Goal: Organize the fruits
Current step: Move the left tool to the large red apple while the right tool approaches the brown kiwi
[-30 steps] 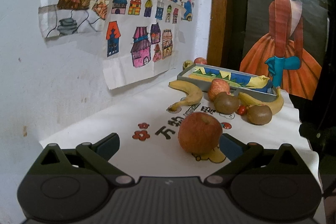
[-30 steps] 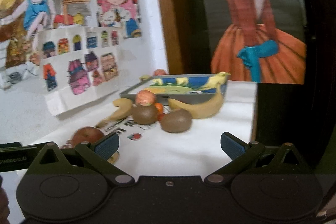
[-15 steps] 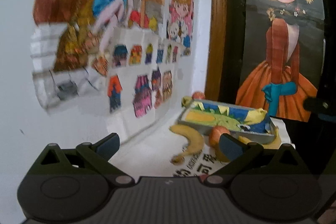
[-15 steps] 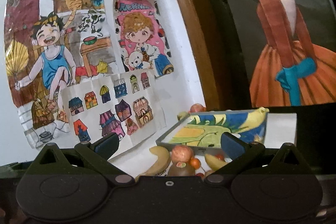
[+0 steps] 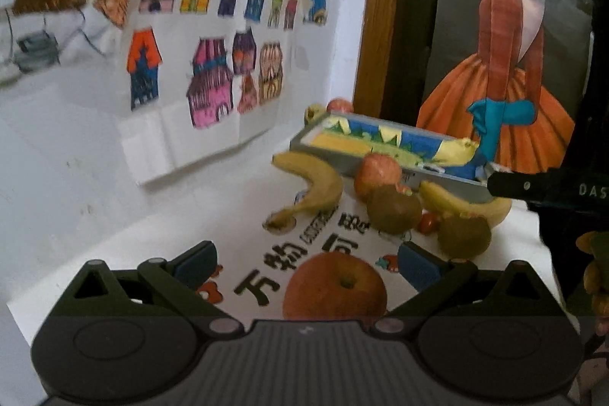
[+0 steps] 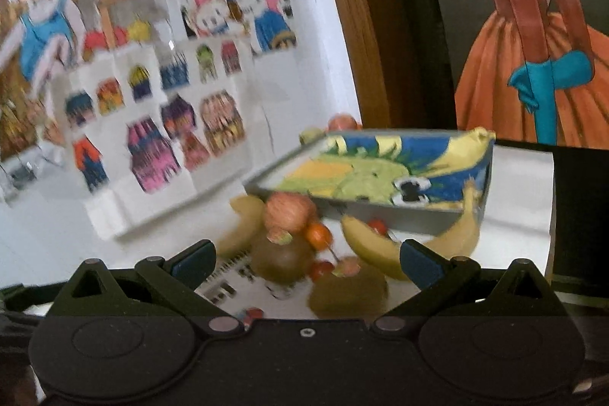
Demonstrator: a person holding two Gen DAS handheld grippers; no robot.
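On the cloth (image 5: 198, 215), characters "万物可" (image 5: 300, 261).

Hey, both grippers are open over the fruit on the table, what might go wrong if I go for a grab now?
1. The big apple lies off-centre, nearer the right pad of the left gripper; closing may nudge and roll it.
2. Ahead of the right gripper, kiwis, small red fruits and a banana crowd together, so its fingers may knock neighbours.
3. That banana lies near the edge of the table; a bump might push it off.
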